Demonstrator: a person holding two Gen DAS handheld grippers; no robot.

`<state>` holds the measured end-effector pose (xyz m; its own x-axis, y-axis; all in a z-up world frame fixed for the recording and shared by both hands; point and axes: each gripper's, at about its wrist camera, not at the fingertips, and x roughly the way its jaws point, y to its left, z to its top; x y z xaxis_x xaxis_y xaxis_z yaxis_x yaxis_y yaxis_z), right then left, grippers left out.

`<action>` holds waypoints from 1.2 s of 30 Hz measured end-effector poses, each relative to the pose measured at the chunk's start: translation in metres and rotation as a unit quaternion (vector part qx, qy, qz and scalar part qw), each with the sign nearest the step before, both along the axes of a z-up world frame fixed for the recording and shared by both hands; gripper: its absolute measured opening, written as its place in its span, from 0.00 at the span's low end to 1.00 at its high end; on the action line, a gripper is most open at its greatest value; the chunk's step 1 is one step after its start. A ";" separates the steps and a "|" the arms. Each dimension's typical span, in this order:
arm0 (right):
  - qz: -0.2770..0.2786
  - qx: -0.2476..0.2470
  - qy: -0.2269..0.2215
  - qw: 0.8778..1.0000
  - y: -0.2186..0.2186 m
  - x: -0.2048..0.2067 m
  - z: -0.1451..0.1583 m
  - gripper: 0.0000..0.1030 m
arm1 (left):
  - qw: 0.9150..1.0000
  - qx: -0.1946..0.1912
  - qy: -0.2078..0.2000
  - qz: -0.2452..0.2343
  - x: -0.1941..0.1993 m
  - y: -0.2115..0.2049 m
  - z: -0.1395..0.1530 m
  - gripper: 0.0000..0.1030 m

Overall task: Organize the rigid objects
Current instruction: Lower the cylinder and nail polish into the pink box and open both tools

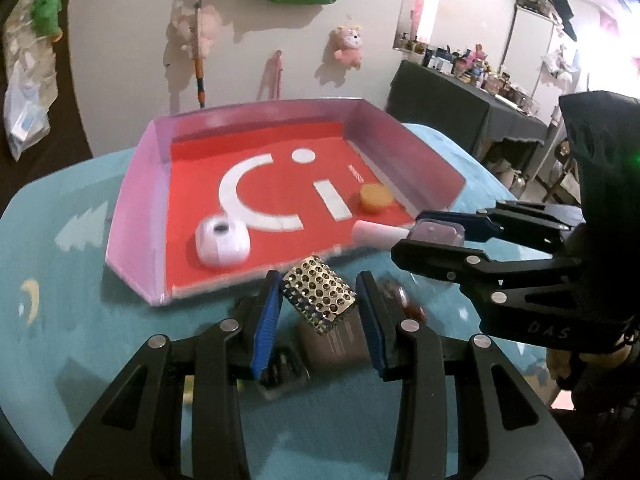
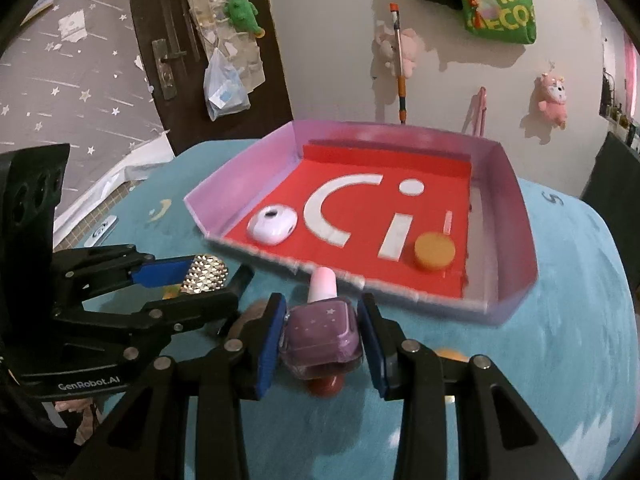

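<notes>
Teal cloth (image 1: 100,344) carries a red tray (image 2: 516,240) already holding a white case (image 2: 272,226) and orange puck (image 2: 435,251), so both grippers approach its near edge loaded: left gripper (image 1: 320,300) clamps a perforated block (image 1: 320,298), right gripper (image 2: 322,330) clamps a purple bottle (image 2: 322,330), each apparently raised off the cloth for placing inside.

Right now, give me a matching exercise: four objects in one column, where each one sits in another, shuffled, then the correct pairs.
Objects:
1. perforated metal piece
2. purple bottle
3. white case
4. orange disc

Places:
A. in the tray, by its right wall
B. held in the right tool
C. in the tray, left of the white letter
D. held in the left tool

Pairs: 1-D, 2-B, 3-C, 4-A
</notes>
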<state>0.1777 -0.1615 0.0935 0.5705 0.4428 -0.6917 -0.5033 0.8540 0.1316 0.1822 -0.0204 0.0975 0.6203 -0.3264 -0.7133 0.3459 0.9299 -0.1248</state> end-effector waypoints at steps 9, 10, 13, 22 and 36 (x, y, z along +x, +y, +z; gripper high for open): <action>0.003 -0.011 -0.002 1.000 0.014 0.065 -0.001 0.39 | 0.998 0.015 0.047 -0.045 0.065 -0.010 -0.010 0.35; 0.005 -0.015 0.002 1.000 0.016 0.072 -0.005 0.39 | 0.997 0.022 0.051 -0.046 0.073 -0.011 -0.012 0.35; 0.006 -0.021 0.019 1.000 0.017 0.089 -0.016 0.39 | 0.996 0.034 0.067 -0.052 0.090 -0.013 -0.020 0.35; 0.026 -0.041 0.043 0.998 0.017 0.102 -0.037 0.39 | 0.988 0.054 0.108 -0.094 0.108 -0.019 -0.038 0.35; 0.081 -0.076 0.053 0.992 0.022 0.109 -0.048 0.38 | 0.978 0.118 0.121 -0.123 0.122 -0.028 -0.050 0.35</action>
